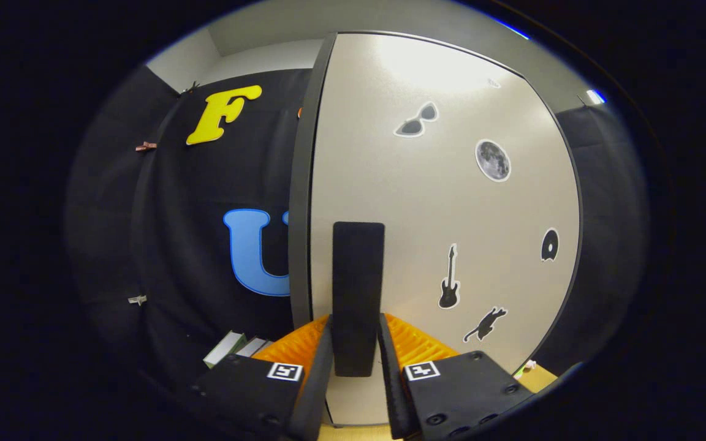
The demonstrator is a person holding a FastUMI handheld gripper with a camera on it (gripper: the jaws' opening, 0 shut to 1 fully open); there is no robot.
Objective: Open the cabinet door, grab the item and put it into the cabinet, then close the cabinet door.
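Directly ahead, a tall pale-grey cabinet door [445, 202] with a dark edge strip is being faced by the gripper [356, 349], and its flat front is taking up most of what is being seen beyond the fingers. A black, upright, rectangular padded handle [358, 294] is being carried on the lower part of the door, near its dark left edge. This handle is being pinched by the claw: the two fingers are being pressed against its left and right sides, with the lower end of the handle sitting between them.

Several flat stickers are being displayed on the door to the right of the handle: a grey sunglasses sticker [417, 120] high up, a round grey moon sticker [493, 160] below and to the right of it, a black electric guitar sticker [449, 278] just right of the handle, a black cat sticker [485, 324] beneath the guitar, and a black disc sticker [550, 245] near the door's right edge.

Low down, left of the left finger, a few upright books [233, 348] with white and green covers are being seen beside the cabinet. Whether any of these is the item to be stored cannot be told.
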